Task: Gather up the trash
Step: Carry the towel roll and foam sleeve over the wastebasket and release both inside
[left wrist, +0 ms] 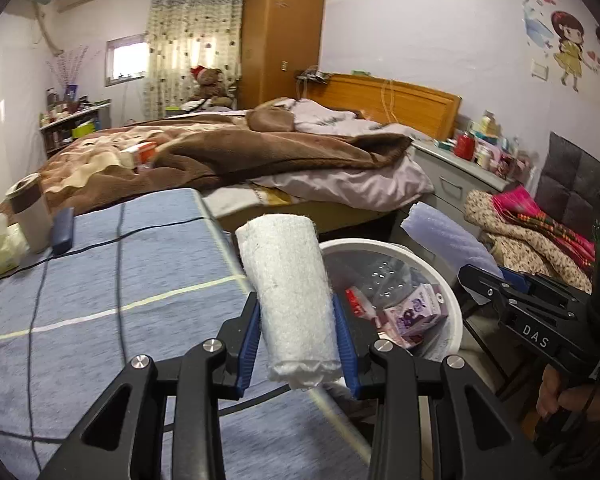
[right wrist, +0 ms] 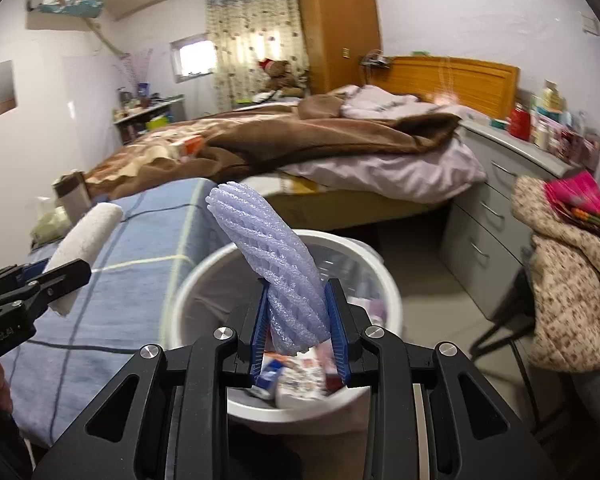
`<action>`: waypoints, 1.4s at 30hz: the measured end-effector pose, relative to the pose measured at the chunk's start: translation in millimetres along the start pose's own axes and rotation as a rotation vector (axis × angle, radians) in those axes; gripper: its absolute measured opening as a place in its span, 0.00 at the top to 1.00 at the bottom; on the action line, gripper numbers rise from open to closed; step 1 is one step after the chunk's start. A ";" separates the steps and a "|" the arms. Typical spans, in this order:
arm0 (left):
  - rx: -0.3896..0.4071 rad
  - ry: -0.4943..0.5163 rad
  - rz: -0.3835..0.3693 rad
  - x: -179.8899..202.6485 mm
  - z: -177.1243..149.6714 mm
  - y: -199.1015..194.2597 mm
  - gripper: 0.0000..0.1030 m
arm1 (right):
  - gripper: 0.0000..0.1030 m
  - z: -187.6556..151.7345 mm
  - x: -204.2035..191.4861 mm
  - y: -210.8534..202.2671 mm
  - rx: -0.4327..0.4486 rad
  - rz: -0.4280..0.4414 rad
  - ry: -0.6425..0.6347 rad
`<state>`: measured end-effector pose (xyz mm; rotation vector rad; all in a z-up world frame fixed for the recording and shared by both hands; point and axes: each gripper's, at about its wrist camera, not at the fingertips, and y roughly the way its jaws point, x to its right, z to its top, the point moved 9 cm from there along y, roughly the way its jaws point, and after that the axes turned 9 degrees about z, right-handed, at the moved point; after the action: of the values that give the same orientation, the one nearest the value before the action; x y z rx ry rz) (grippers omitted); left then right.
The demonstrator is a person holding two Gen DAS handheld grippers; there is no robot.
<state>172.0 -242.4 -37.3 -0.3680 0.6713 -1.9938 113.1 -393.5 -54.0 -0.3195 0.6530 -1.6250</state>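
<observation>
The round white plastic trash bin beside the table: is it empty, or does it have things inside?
Not empty. The round white plastic trash bin holds a purple carton and other packaging.

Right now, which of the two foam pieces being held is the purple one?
The twisted netted foam in the right gripper, above the bin. The left gripper's roll is white.

White capital letters "DAS" stand on the black metal body of the right gripper (left wrist: 496,280), near its hinge, in the left wrist view. The other gripper's black side (right wrist: 4,334) carries white lettering at the right wrist view's left edge (too blurred to read).
</observation>
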 end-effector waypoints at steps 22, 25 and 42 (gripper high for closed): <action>-0.101 0.092 -0.071 57.6 -11.5 60.8 0.49 | 0.68 -28.3 36.8 20.6 -0.117 -0.091 0.040; -0.099 0.085 -0.086 59.0 -11.9 60.7 0.39 | 0.63 -27.5 36.1 22.3 -0.121 -0.098 0.029; -0.074 0.048 -0.057 42.4 -13.2 37.0 0.33 | 0.43 -23.5 24.3 4.0 -0.061 -0.096 0.030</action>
<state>170.6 -289.5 -70.7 -0.3884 0.7736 -2.0416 99.1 -412.0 -79.1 -0.3765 0.7202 -1.7067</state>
